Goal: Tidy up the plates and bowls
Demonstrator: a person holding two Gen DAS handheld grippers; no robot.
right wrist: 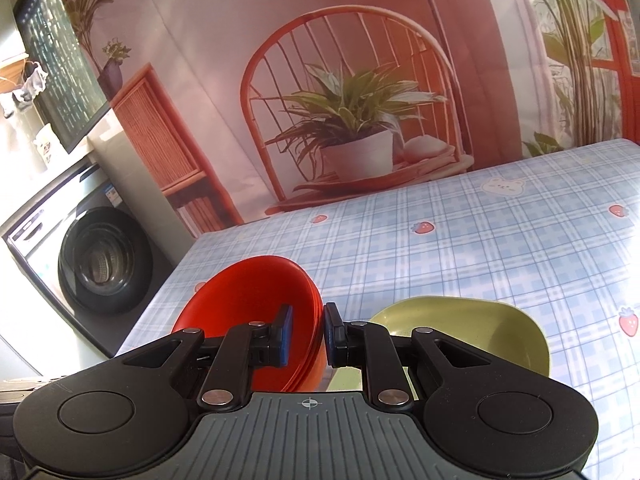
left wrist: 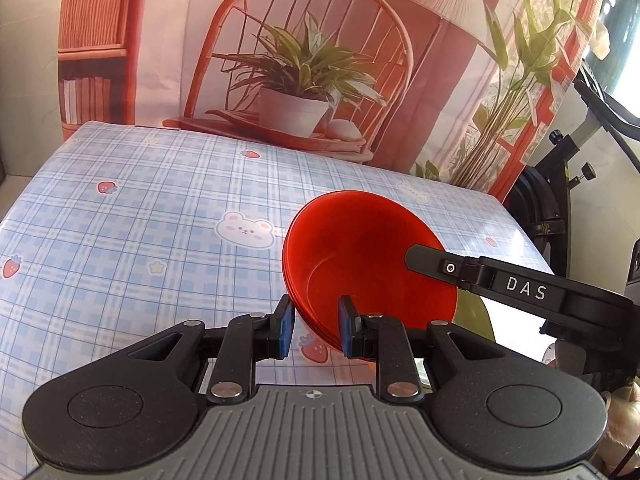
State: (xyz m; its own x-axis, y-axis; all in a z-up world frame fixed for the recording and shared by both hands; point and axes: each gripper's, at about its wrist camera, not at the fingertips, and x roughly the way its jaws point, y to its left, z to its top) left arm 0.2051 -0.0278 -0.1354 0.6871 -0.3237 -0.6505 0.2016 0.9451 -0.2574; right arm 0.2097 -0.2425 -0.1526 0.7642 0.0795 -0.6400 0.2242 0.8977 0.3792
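Note:
A stack of red bowls (left wrist: 360, 248) hangs tilted above the table, held from two sides. My left gripper (left wrist: 316, 326) is shut on its near rim, one blue pad inside and one outside. In the left wrist view a finger (left wrist: 430, 261) of my right gripper reaches in from the right onto the opposite rim. In the right wrist view my right gripper (right wrist: 307, 334) is shut on the right rim of the red bowls (right wrist: 240, 312). A green plate (right wrist: 484, 332) lies on the cloth just right of the bowls; a sliver of this green plate (left wrist: 478, 316) shows behind them.
The table carries a blue plaid cloth (left wrist: 140, 220) with bears and strawberries. A printed backdrop (right wrist: 360, 80) of a chair and plant hangs along its far edge. A washing machine (right wrist: 92, 256) stands past the left edge, a black exercise frame (left wrist: 560, 184) past the right.

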